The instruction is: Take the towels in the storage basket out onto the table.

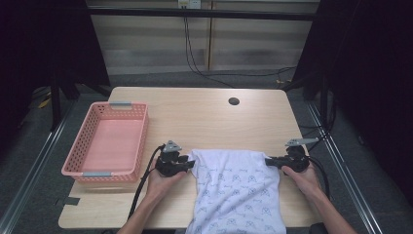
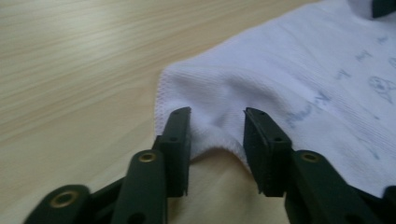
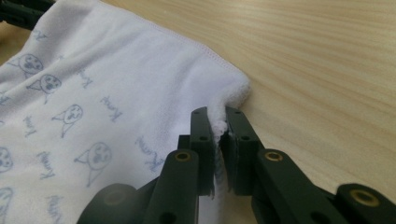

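White printed cloth [image 1: 238,187] lies on the table [image 1: 204,117] between both claws: the right claw [image 3: 218,127] is clamped on its corner, while the left claw [image 2: 217,135] stands apart, straddling the hem.

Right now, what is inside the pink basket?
The pink basket holds nothing visible: its pink floor shows bare through the open top. Its near wall hides a thin strip of floor, which cannot be checked.
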Demonstrator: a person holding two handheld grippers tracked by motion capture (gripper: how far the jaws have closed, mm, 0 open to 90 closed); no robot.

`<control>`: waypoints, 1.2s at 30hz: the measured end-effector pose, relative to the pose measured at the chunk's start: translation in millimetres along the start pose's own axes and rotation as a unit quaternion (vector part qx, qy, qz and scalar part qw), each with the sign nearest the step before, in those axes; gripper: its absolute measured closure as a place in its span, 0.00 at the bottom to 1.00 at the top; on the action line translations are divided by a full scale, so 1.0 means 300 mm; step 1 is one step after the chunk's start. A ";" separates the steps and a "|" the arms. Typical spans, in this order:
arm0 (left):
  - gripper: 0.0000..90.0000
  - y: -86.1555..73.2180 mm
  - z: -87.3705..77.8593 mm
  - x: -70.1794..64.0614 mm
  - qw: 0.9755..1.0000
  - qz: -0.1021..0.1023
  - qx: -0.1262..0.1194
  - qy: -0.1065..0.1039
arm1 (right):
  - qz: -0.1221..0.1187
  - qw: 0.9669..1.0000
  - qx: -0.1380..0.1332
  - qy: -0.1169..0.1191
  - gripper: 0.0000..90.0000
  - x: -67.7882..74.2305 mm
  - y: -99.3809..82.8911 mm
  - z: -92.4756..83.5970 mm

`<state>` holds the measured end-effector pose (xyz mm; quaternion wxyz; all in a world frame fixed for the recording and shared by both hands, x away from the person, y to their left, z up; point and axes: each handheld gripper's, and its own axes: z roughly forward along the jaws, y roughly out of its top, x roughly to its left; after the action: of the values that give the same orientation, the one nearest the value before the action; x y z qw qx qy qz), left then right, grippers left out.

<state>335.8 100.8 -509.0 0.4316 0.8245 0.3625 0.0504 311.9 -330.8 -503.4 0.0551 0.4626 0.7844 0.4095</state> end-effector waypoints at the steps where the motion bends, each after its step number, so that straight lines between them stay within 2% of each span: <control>1: 0.79 0.001 0.006 -0.006 1.000 0.001 0.004 -0.014 | 0.002 1.000 -0.002 0.002 0.93 0.001 0.000 -0.003; 2: 0.87 0.005 0.011 -0.014 1.000 0.008 0.011 -0.012 | 0.003 1.000 -0.003 0.003 0.93 0.000 0.000 -0.003; 3: 0.93 0.009 0.018 -0.022 1.000 0.014 0.016 -0.022 | 0.004 1.000 -0.004 0.006 0.93 0.002 0.001 -0.004; 5: 0.96 0.013 0.020 -0.026 0.999 0.014 0.021 -0.027 | 0.009 1.000 -0.008 0.011 0.94 0.005 0.003 -0.008; 6: 0.96 0.013 0.014 -0.016 0.999 -0.002 0.025 -0.038 | 0.009 1.000 -0.009 0.016 0.95 0.007 0.004 -0.013; 7: 0.96 0.012 0.008 -0.009 0.999 -0.006 0.025 -0.042 | 0.008 1.000 -0.013 0.019 0.95 0.009 0.007 -0.021; 10: 0.97 0.021 -0.032 0.002 0.999 -0.015 0.004 -0.049 | 0.009 0.999 -0.035 0.025 0.96 0.009 0.019 -0.050; 11: 0.97 0.032 -0.056 0.002 0.998 -0.023 -0.016 -0.061 | 0.009 0.999 -0.040 0.027 0.96 0.009 0.022 -0.058; 13: 0.97 0.051 -0.096 -0.002 0.997 -0.022 -0.037 -0.059 | 0.011 0.998 -0.057 0.028 0.96 0.011 0.032 -0.077; 15: 0.97 0.077 -0.147 -0.004 0.997 -0.018 -0.056 -0.054 | 0.001 0.998 -0.063 0.017 0.96 0.022 0.043 -0.092; 17: 0.97 0.093 -0.191 0.003 0.994 -0.027 -0.084 -0.062 | -0.002 0.997 -0.081 0.019 0.96 0.031 0.059 -0.110; 18: 0.97 0.107 -0.222 0.010 0.994 -0.019 -0.088 -0.057 | -0.002 0.996 -0.086 0.019 0.96 0.035 0.067 -0.119; 19: 0.97 0.119 -0.249 0.012 0.994 -0.010 -0.095 -0.044 | -0.004 0.995 -0.098 0.020 0.96 0.041 0.083 -0.135; 20: 0.97 0.127 -0.271 0.017 0.994 -0.009 -0.102 -0.043 | -0.006 0.994 -0.109 0.021 0.96 0.045 0.098 -0.150; 24: 0.97 0.196 -0.410 0.034 0.989 0.002 -0.145 -0.030 | -0.015 0.989 -0.147 0.020 0.96 0.059 0.170 -0.213; 26: 0.97 0.226 -0.462 0.037 0.987 0.012 -0.156 -0.023 | -0.022 0.986 -0.166 0.019 0.96 0.068 0.215 -0.246; 28: 0.97 0.260 -0.517 0.045 0.985 0.017 -0.173 -0.016 | -0.031 0.983 -0.181 0.019 0.96 0.081 0.261 -0.273; 29: 0.97 0.282 -0.546 0.051 0.982 0.018 -0.186 -0.014 | -0.036 0.981 -0.188 0.019 0.96 0.090 0.284 -0.285; 33: 0.97 0.357 -0.610 0.071 0.979 0.026 -0.204 0.003 | -0.057 0.975 -0.216 0.021 0.96 0.126 0.384 -0.326; 34: 0.97 0.374 -0.617 0.079 0.978 0.026 -0.206 0.007 | -0.063 0.973 -0.222 0.020 0.96 0.132 0.409 -0.332; 36: 0.97 0.404 -0.601 0.105 0.978 0.025 -0.205 0.026 | -0.068 0.971 -0.228 0.013 0.96 0.130 0.466 -0.336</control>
<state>354.6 198.7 -313.3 0.5801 0.7258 0.3352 0.1557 338.0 -327.2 -328.7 0.1765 0.3786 0.7006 0.5785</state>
